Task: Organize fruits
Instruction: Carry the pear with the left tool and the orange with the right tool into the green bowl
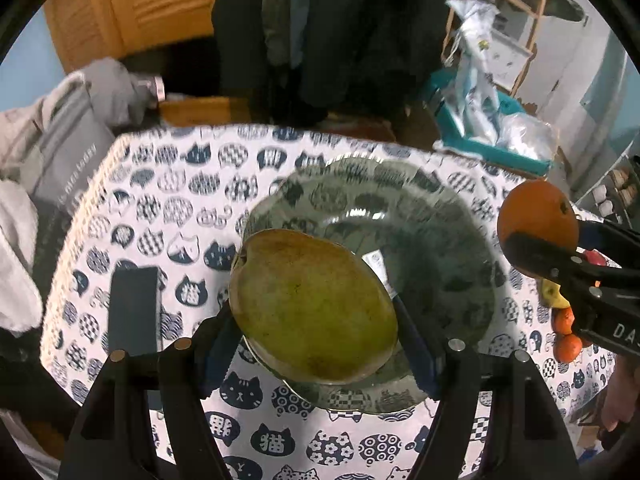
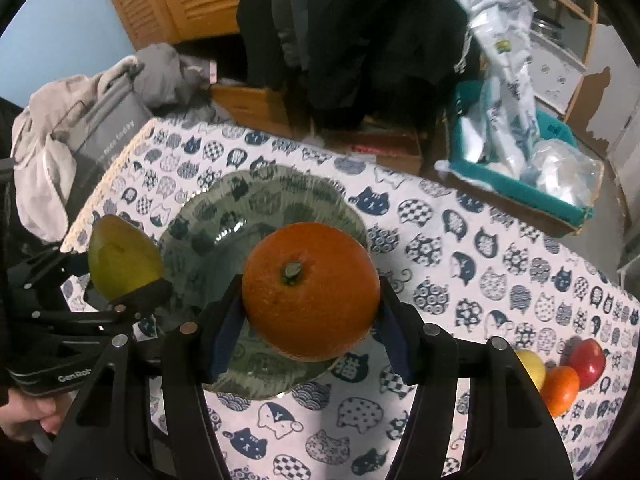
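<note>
We are seeing one glass plate [image 2: 256, 196], empty, on cat-print tablecloth [image 2: 460, 248]. Left gripper [image 1: 316, 340] gripping one green mango [image 1: 312, 304] above plate; right gripper [image 2: 310, 320] clamping one orange [image 2: 311, 291]. Three fruits lying at right: red apple [image 2: 588, 362], tangerine [image 2: 562, 390], yellow fruit [image 2: 532, 368]. Phone [image 1: 134, 310] lying beside plate.

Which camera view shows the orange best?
The right wrist view: the orange fills the centre, stem facing the camera, gripped in the right tongs. The left wrist view shows it only small at the right edge, partly hidden.
</note>
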The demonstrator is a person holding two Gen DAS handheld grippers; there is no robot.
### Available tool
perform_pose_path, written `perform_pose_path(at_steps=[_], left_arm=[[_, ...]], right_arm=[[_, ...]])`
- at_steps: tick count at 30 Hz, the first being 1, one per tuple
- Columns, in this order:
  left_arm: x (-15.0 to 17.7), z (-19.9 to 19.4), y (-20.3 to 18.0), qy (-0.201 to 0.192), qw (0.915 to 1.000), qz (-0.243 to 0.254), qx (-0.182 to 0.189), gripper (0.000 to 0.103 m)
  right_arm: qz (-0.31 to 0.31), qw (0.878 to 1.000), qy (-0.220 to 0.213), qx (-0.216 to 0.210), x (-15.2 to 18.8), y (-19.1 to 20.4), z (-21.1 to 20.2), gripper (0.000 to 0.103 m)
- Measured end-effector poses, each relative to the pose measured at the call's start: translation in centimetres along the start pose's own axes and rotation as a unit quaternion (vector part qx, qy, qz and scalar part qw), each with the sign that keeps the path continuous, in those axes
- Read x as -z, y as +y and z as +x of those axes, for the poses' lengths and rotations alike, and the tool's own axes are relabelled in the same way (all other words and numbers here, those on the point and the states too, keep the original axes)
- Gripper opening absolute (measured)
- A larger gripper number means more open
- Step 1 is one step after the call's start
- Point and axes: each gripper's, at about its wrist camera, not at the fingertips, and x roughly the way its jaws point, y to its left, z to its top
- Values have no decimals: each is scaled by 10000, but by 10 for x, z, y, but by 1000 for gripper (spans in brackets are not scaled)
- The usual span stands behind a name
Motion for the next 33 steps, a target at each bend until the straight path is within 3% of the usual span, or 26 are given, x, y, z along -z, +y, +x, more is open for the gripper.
perform_pose_path(at_steps=[10, 25, 28, 30, 33], left_arm=[[10, 44, 8, 542, 9985, -84, -6, 75], [19, 76, 4, 998, 9950, 30, 17, 75], [18, 73, -1, 861, 9962, 100, 13, 75], [15, 70, -4, 788, 9968, 121, 72, 84], [14, 69, -5, 762, 9970, 122, 86, 86]], right_arm=[[-27, 9991, 414, -98, 5, 6, 37, 62], [-101, 9973, 701, -179, 10, 9, 63, 62], [-67, 9971, 725, -211, 10, 9, 66, 62], [-61, 9970, 740, -216, 10, 7, 67, 62], [6, 9969, 752, -245, 9, 4, 68, 62]])
